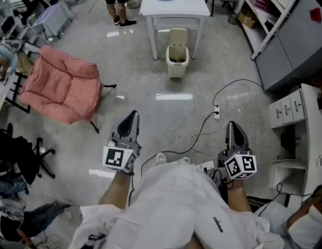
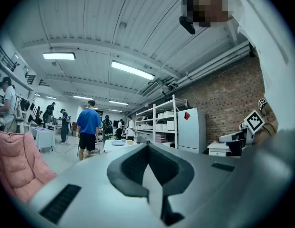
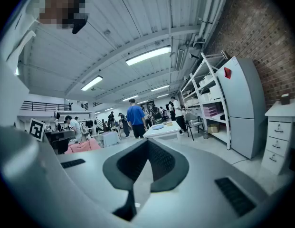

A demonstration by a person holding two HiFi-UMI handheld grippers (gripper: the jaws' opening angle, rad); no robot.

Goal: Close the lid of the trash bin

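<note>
At about ten o'clock from the person a pink folding chair (image 1: 62,90) sprawls on the grey floor, well clear of any route ahead. The left gripper (image 1: 133,116) is held out level at eleven o'clock, jaws clenched together on nothing, which suits a carrying pose, not a reach. Dead ahead at twelve o'clock, well apart from both tools, stands the cream trash bin (image 1: 177,62) just in front of a white table (image 1: 173,8); its lid (image 1: 177,37) is tipped up at the back, so the mouth gapes open and the closing is not yet begun. The right gripper (image 1: 232,125) at one o'clock likewise has its jaws pressed shut and empty; closed tips would likely serve to push the lid down. Loose cables (image 1: 225,95) trail across the floor near it, a possible trip hazard on the way.
</note>
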